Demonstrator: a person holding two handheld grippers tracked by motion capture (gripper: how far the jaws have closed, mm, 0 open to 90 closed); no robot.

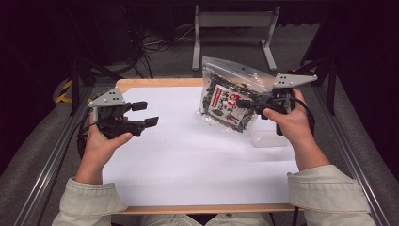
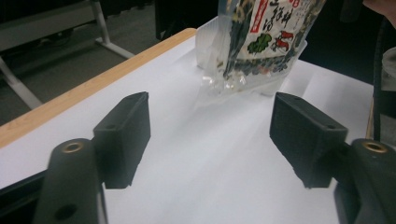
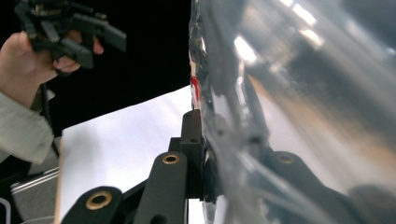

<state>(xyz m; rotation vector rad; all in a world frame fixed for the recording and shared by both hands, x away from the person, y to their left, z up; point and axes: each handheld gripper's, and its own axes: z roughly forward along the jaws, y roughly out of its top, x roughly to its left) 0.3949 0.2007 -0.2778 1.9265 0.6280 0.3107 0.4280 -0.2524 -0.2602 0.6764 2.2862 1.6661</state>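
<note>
- High view: white table (image 1: pixel 188 160) spans the frame, forearms entering from below.
- Clear snack bag (image 1: pixel 230 96) hangs over the far right area, pinched by the right gripper (image 1: pixel 244 103), wrist level.
- Left gripper (image 1: pixel 146 114), jaws spread and empty, hovers at left.

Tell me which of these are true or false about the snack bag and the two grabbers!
1. The right gripper pinches the clear bag. True.
2. The left gripper holds the bag too. False: its jaws are open with nothing between them.
3. The bag lies flat on the table. False: it is lifted above the white tabletop.
4. The bag has a packet with red print inside. True.
</note>
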